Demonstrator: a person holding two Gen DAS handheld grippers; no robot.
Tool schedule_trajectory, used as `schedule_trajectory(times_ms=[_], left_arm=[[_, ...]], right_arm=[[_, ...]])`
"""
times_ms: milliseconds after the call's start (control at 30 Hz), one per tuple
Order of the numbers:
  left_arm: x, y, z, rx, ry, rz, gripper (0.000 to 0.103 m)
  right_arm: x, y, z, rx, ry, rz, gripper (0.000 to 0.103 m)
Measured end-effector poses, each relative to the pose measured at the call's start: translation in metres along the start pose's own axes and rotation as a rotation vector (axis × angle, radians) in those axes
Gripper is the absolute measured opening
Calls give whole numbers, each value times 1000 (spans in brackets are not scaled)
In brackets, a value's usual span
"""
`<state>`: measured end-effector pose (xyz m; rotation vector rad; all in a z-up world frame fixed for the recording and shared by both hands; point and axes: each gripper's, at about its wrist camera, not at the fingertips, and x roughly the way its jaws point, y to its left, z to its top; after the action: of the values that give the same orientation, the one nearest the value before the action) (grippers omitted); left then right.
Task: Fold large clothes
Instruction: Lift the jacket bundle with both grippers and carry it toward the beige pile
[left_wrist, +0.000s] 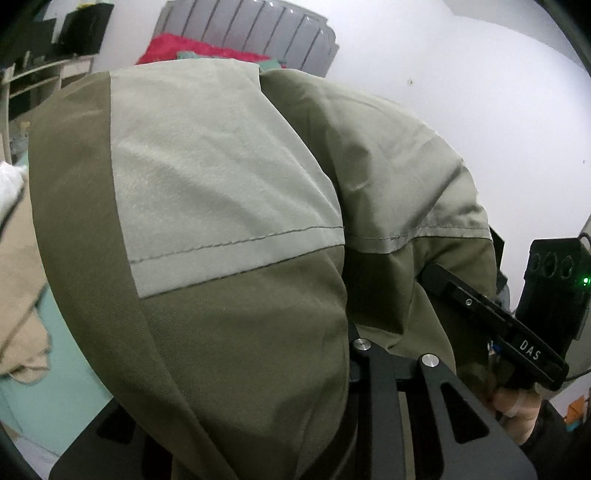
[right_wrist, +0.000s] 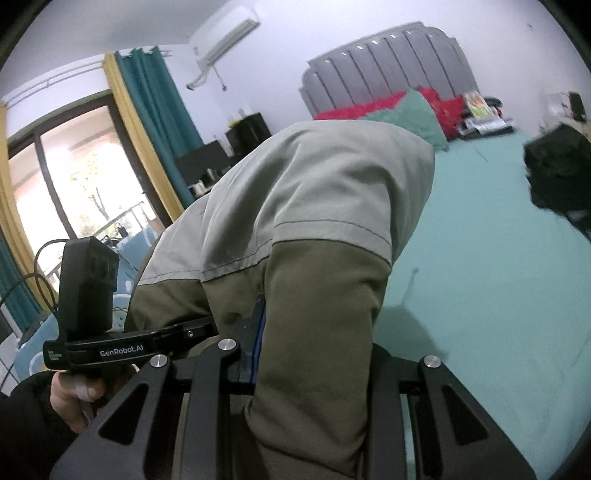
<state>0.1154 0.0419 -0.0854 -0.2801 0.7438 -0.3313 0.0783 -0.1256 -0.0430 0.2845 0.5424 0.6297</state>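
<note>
Both grippers' fingers clamp the olive garment, which drapes downward

The jacket is showing matt woven cloth, olive and pale grey-green. The tool is showing matt black metal with shiny silver bolts. The bedsheet is looking smooth.

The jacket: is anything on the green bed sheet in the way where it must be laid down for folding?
Nothing visible lies on the sheet right beside the jacket. A black item sits further right, and pillows lie near the headboard, both apart from the jacket.
</note>
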Motion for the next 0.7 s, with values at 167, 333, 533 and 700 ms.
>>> schedule_trajectory(times_ms=[167, 333, 533, 700], left_arm=[[-31, 38, 16, 0, -44, 25, 28], [-51, 82, 40, 0, -52, 72, 28], [-52, 157, 57, -11, 43, 132, 29], [-18, 237, 54, -90, 177, 188, 37]], right_arm=[[35, 25, 15, -28, -22, 45, 27], [87, 48, 22, 2, -28, 126, 27], [158, 52, 5, 100, 34, 238, 27], [236, 48, -25, 169, 175, 239, 28]])
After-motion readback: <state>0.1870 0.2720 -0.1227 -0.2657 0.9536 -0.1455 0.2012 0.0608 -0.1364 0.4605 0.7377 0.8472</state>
